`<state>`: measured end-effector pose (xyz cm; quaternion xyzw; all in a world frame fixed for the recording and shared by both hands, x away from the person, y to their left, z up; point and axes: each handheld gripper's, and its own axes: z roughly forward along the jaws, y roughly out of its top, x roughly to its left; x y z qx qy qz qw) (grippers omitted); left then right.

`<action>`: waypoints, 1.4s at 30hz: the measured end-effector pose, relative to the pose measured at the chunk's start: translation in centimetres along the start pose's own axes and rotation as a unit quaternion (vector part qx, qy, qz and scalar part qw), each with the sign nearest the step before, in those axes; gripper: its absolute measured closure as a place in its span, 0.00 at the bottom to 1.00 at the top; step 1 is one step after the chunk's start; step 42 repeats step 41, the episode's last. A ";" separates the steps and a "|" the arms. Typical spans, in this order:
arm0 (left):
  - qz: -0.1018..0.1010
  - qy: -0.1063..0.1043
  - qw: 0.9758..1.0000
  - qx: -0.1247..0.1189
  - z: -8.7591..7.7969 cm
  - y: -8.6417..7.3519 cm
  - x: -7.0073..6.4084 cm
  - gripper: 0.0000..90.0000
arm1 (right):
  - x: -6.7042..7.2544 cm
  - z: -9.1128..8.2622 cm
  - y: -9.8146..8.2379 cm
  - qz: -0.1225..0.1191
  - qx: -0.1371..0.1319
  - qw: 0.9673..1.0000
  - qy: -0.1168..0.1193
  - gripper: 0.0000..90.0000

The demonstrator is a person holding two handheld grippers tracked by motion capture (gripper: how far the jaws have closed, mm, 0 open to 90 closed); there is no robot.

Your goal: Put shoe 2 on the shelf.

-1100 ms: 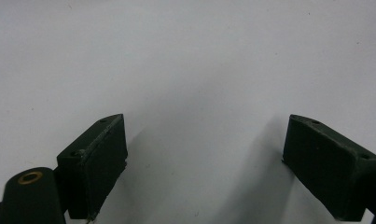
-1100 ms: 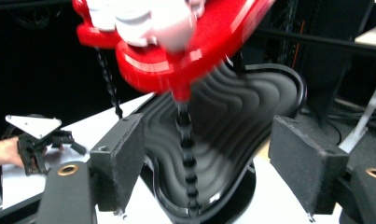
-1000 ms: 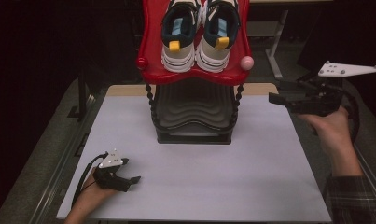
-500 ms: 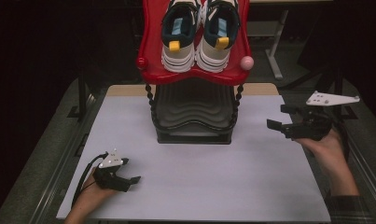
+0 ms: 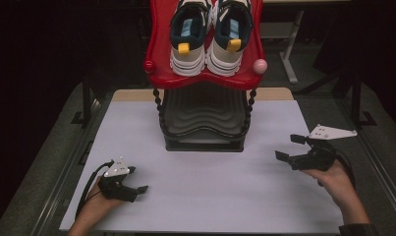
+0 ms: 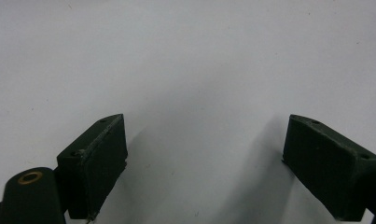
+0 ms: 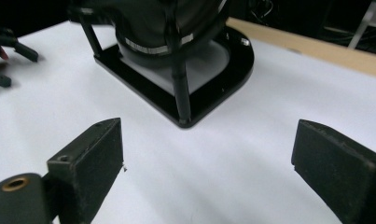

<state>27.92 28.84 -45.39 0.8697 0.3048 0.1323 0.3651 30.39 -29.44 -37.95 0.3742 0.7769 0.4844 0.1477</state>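
White table point(image 5: 200, 196), dark room. Pair of shoes point(image 5: 209, 37) on red rack tier point(image 5: 158, 54), above and ahead of both grippers, heels toward you. Your left gripper point(image 5: 139, 189) open, empty; right gripper point(image 5: 286, 147) just opened wide, empty, low, aimed at rack base point(image 7: 223, 88).

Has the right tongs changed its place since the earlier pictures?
Yes. In the high view the right tongs has come down from beside the red top shelf to near the rack's black base, low over the white table. Its jaws have just been opening, with nothing between them.
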 end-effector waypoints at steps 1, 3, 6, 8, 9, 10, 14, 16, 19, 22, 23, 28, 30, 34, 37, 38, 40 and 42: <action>0.000 0.000 1.000 0.000 0.0 0.0 0.0 0.14 | 0.0 0.2 -0.4 0.002 0.003 1.000 -0.002 0.10; 0.000 0.000 1.000 0.000 0.0 0.0 0.0 0.14 | 0.0 0.5 -1.3 0.004 0.014 1.000 -0.006 0.10; 0.000 0.000 1.000 0.000 0.0 0.0 0.0 0.14 | 0.1 0.8 -2.2 0.003 0.027 1.000 -0.011 0.10; 0.000 0.000 1.000 0.000 0.0 0.0 0.0 0.14 | 0.1 1.1 -2.9 0.002 0.039 0.999 -0.014 0.10; 0.000 0.000 1.000 0.000 0.0 0.0 0.0 0.14 | 0.1 1.2 -3.1 0.002 0.044 0.999 -0.015 0.10; 0.000 0.000 1.000 0.000 0.0 0.0 0.0 0.14 | 0.1 1.4 -3.5 0.000 0.053 0.998 -0.016 0.10; 0.000 0.000 1.000 0.000 0.0 0.0 0.0 0.14 | 0.3 2.0 -4.7 -0.006 0.084 0.996 -0.021 0.10; 0.000 0.000 1.000 0.000 0.0 0.0 0.0 0.14 | 0.4 2.3 -5.3 -0.008 0.097 0.995 -0.024 0.10; 0.000 0.000 1.000 0.000 0.0 0.0 0.0 0.14 | 0.4 2.6 -6.1 -0.010 0.113 0.993 -0.027 0.10; 0.000 0.000 1.000 0.000 0.0 0.0 0.0 0.14 | 0.5 2.8 -6.7 -0.011 0.127 0.991 -0.032 0.10; 0.000 0.000 1.000 0.000 0.0 0.0 0.0 0.14 | 0.5 2.9 -6.9 -0.016 0.133 0.990 -0.035 0.10; 0.000 0.000 1.000 0.000 0.0 0.0 0.0 0.14 | 0.6 3.1 -7.3 -0.023 0.143 0.989 -0.041 0.09; 0.000 0.000 1.000 0.000 0.0 0.0 0.0 0.14 | 0.6 3.1 -7.3 -0.022 0.143 0.989 -0.042 0.09; 0.000 0.000 1.000 0.000 0.0 0.0 0.0 0.14 | 0.8 3.2 -7.6 -0.030 0.138 0.989 -0.047 0.09; 0.000 0.000 1.000 0.000 0.0 0.0 0.0 0.14 | 0.8 3.2 -7.6 -0.032 0.137 0.989 -0.048 0.09; 0.000 0.000 1.000 0.000 0.0 0.0 0.0 0.14 | 0.8 3.2 -7.6 -0.033 0.137 0.989 -0.048 0.09; 0.000 0.000 1.000 0.000 0.0 0.0 0.0 0.14 | 0.8 3.2 -7.6 -0.033 0.137 0.989 -0.048 0.09; 0.000 0.000 1.000 0.000 0.0 0.0 0.0 0.14 | 0.8 3.2 -7.6 -0.033 0.137 0.989 -0.049 0.09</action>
